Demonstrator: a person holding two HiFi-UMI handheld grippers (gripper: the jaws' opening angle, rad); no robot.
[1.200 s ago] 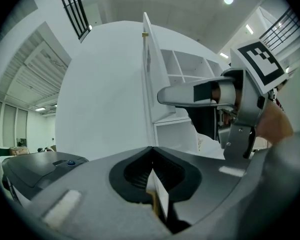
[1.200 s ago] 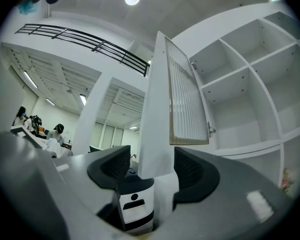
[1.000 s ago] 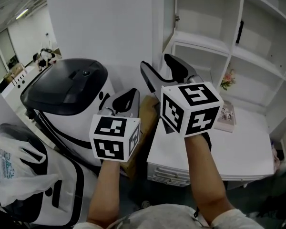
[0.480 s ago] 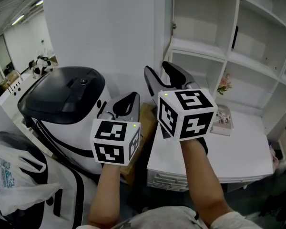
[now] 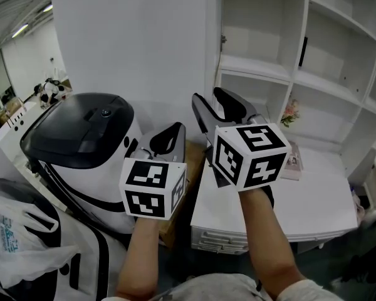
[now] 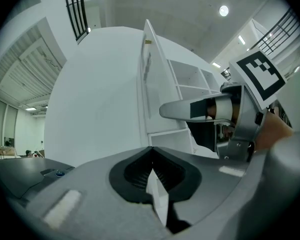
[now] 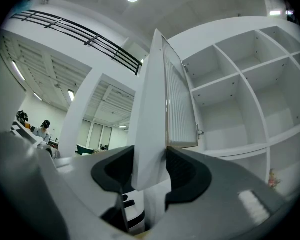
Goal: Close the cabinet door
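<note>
The white cabinet door (image 5: 214, 42) stands open towards me, nearly edge-on at the left side of the white shelf cabinet (image 5: 269, 68). My right gripper (image 5: 211, 99) has just been closing and is shut on the door's free edge. In the right gripper view that edge (image 7: 150, 134) sits between the two black pads (image 7: 186, 171), with the ribbed inner face and a hinge (image 7: 199, 131) beyond. My left gripper (image 5: 173, 129) hangs lower and to the left, shut with nothing in it. The left gripper view shows its jaws (image 6: 151, 153) together, and the door (image 6: 147, 69) and the right gripper beyond.
A big black-and-white machine (image 5: 81, 127) stands at the left, with a plastic bag (image 5: 15, 227) in front of it. A cardboard box (image 5: 191, 158) sits between it and a white desk top (image 5: 313, 199). A booklet (image 5: 293, 158) and small flowers (image 5: 291, 111) lie at the desk's back.
The right gripper's jaws have narrowed onto the door's edge. Both hands have stayed almost where they were; the view has shifted slightly.
</note>
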